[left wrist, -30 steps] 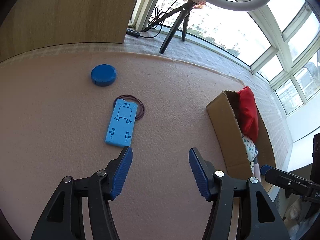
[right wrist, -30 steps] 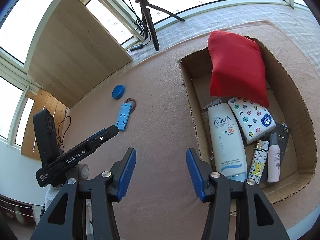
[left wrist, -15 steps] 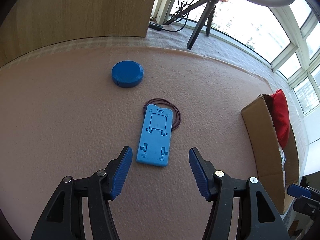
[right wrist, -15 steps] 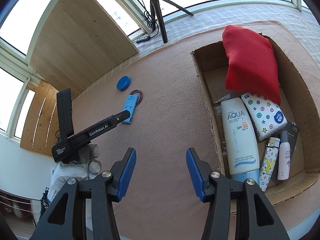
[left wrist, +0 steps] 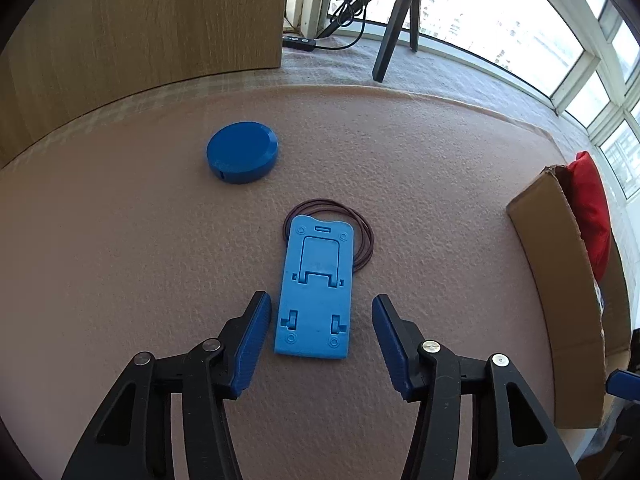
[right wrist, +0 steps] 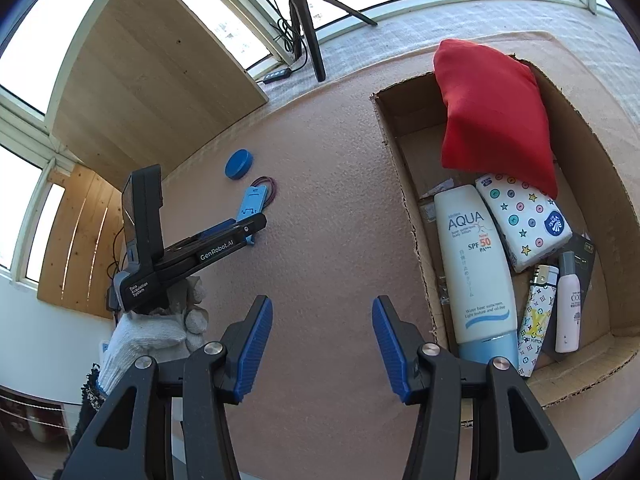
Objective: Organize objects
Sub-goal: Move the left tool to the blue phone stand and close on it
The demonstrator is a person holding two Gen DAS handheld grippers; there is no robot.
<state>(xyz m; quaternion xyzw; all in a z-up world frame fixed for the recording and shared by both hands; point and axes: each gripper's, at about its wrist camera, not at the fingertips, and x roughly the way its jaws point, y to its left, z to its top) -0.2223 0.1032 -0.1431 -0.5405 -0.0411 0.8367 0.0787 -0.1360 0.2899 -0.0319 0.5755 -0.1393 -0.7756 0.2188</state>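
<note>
Left gripper (left wrist: 322,322) straddles the blue phone stand (left wrist: 316,292)
Both tongs gape empty; the right gripper (right wrist: 322,326) waits beside the cardboard box (right wrist: 404,184).

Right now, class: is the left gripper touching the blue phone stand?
Apart. The left wrist view shows pink mat between each fingertip of the left gripper and the blue phone stand.

Matt plastic stand (left wrist: 316,292) (carpet (left wrist: 120,260) rough)
</note>
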